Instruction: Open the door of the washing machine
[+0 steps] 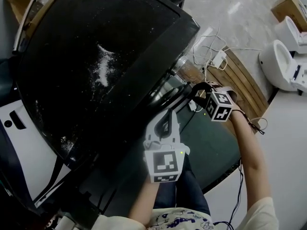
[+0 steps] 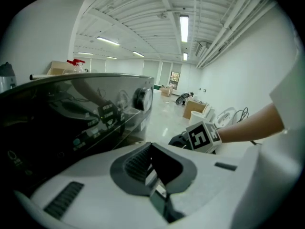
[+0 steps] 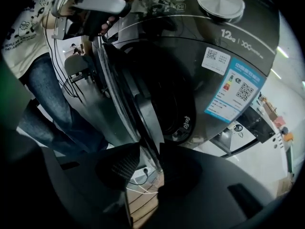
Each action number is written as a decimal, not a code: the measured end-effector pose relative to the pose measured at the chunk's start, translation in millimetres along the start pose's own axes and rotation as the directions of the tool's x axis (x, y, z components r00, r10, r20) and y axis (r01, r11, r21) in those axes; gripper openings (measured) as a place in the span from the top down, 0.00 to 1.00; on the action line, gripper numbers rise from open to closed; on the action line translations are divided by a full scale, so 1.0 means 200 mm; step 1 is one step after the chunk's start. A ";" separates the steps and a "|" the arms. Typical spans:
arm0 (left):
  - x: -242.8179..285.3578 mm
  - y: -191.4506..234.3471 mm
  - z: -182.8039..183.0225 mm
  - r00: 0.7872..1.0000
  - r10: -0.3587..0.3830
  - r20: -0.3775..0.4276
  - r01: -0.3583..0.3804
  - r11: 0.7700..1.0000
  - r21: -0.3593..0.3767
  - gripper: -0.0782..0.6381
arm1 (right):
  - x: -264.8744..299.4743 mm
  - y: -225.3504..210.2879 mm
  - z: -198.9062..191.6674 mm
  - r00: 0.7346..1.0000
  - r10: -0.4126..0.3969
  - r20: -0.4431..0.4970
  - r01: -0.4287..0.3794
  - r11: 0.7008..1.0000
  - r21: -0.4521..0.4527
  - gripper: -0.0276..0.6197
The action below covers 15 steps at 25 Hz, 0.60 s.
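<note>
The right gripper [image 3: 148, 149] is pinching the free rim of the door [image 3: 143, 111] at a middling spread. The rim is running straight between its two dark jaws and filling most of the gap, so the door is standing ajar, swung partway off the black washing machine [image 1: 96, 56]. Just beyond the jaws and to their right the drum opening [image 3: 178, 104] is showing behind the door, but it is lying in deep shadow and I cannot tell whether anything is sitting in it. Further right of the jaws a blue label [image 3: 236, 92] is sticking to the machine's front, and a silver dial [image 3: 220, 1] is sitting above it. Below the jaws a wooden pallet [image 3: 145, 204] with a white cable across it is showing through the gap. The left gripper [image 2: 150, 143] is pressing its white jaws together with nothing between them and is hovering near the machine's upper front edge. To its left the control panel [image 2: 95, 123] is showing its markings, and ahead to its right the right gripper's marker cube [image 2: 202, 136] is sitting at the end of a bare forearm [image 2: 248, 125]. Far beyond it a cardboard box [image 2: 194, 109] is standing on the floor, its contents out of sight. To the left gripper's left, on the machine's top, a patch of white powder [image 1: 103, 63] is lying scattered
</note>
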<state>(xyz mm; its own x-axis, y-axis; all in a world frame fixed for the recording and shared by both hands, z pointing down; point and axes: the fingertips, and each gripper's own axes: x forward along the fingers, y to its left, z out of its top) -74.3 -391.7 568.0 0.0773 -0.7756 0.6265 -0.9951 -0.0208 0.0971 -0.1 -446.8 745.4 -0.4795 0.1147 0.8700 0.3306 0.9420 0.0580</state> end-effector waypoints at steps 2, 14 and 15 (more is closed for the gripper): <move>-0.01 -0.02 0.00 1.000 -0.014 0.001 0.014 1.000 0.009 0.89 | -0.02 0.04 -0.01 1.000 -0.007 0.000 0.007 1.000 0.018 0.74; -0.06 -0.13 -0.03 0.996 -0.088 -0.001 0.088 0.994 0.068 0.89 | -0.08 0.25 -0.11 0.998 -0.059 -0.022 0.061 0.992 0.113 0.74; -0.07 -0.14 -0.04 0.996 -0.091 0.000 0.091 0.993 0.073 0.89 | -0.09 0.27 -0.12 0.998 -0.063 -0.023 0.065 0.991 0.121 0.74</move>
<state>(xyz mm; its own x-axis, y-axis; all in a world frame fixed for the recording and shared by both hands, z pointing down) -47.8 -375.2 562.1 0.1679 -0.7707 0.6147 -0.9858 -0.1375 0.0968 45.6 -405.1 745.1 -0.4801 0.0480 0.8759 0.1983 0.9786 0.0551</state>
